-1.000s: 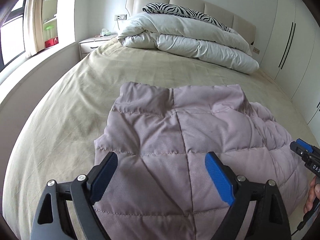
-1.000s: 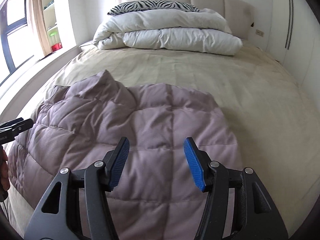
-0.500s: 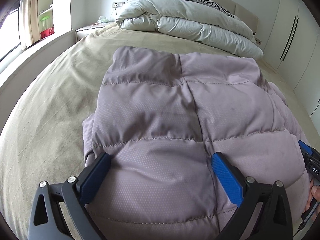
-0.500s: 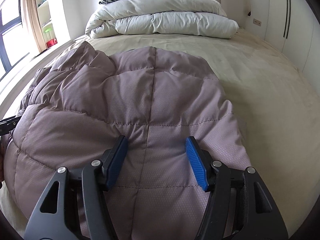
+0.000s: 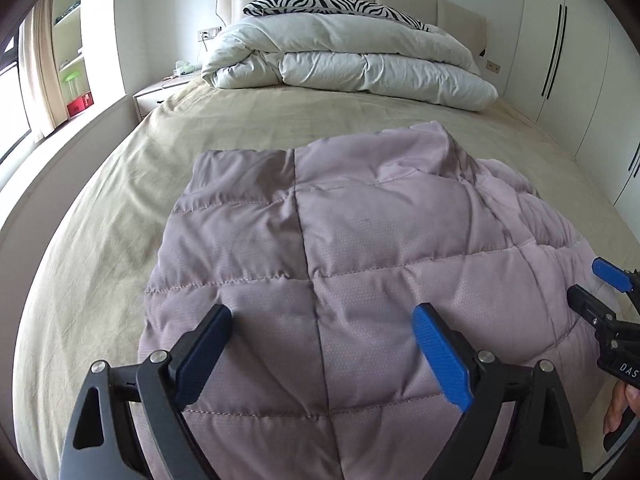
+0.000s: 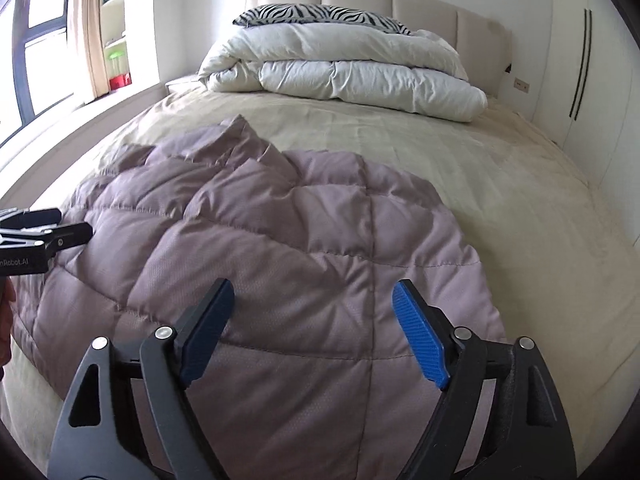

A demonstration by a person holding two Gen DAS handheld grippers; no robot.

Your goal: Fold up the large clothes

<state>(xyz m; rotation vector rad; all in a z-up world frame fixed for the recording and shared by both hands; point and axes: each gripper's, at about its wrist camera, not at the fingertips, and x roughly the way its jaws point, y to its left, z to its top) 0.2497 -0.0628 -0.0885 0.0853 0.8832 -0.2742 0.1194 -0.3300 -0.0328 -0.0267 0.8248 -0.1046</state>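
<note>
A mauve quilted puffer jacket lies folded on the beige bed; it also shows in the right wrist view. My left gripper is open and empty, above the jacket's near left part. My right gripper is open and empty, above the jacket's near right part. The right gripper shows at the right edge of the left wrist view. The left gripper shows at the left edge of the right wrist view. The jacket's near edge is hidden below both grippers.
A folded white duvet and a zebra pillow lie at the headboard. A nightstand and window ledge are on the left, white wardrobes on the right. Bare sheet surrounds the jacket.
Both grippers dipped low and close to the jacket half a second ago, then rose and pulled back. Both stayed open. The jacket lies much as before.
</note>
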